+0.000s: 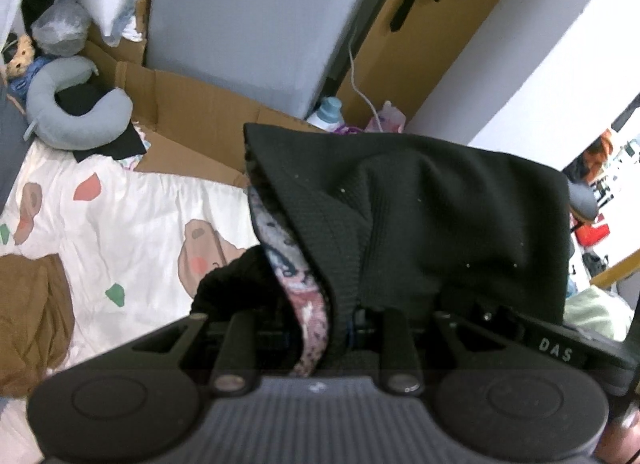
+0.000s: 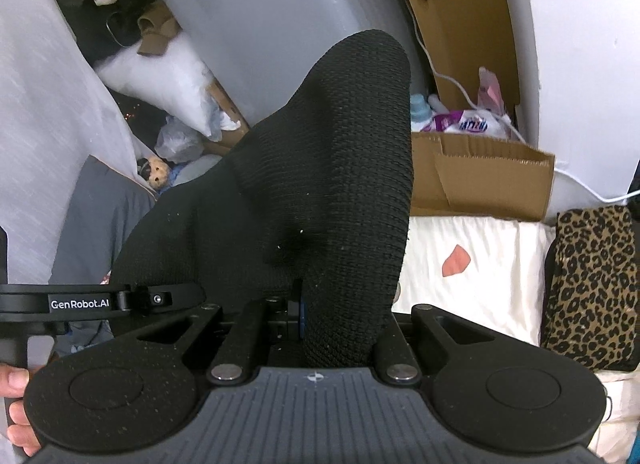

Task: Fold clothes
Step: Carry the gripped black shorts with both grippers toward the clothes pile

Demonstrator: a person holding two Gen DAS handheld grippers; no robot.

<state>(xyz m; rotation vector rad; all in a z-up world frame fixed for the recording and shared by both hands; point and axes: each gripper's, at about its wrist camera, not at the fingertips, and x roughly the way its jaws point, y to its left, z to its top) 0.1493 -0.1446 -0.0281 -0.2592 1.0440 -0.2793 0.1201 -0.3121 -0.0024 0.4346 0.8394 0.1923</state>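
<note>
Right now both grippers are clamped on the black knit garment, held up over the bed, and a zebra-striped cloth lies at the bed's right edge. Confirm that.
One detail is off. The cloth at the bed's right edge is leopard-print, not zebra-striped, as the right wrist view shows. The rest holds: the left gripper and right gripper are both clamped on the black knit garment, held up over the bed.

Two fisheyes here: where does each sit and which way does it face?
Left wrist: on the left gripper, looking forward and down over the black garment it grips, onto the patterned sheet and neck pillow; a fingertip shows bottom right.
Right wrist: on the right gripper, facing the same garment, with the leopard cloth at right; a hand shows bottom left.
Shared: garment, grey appliance, cardboard, doll.
</note>
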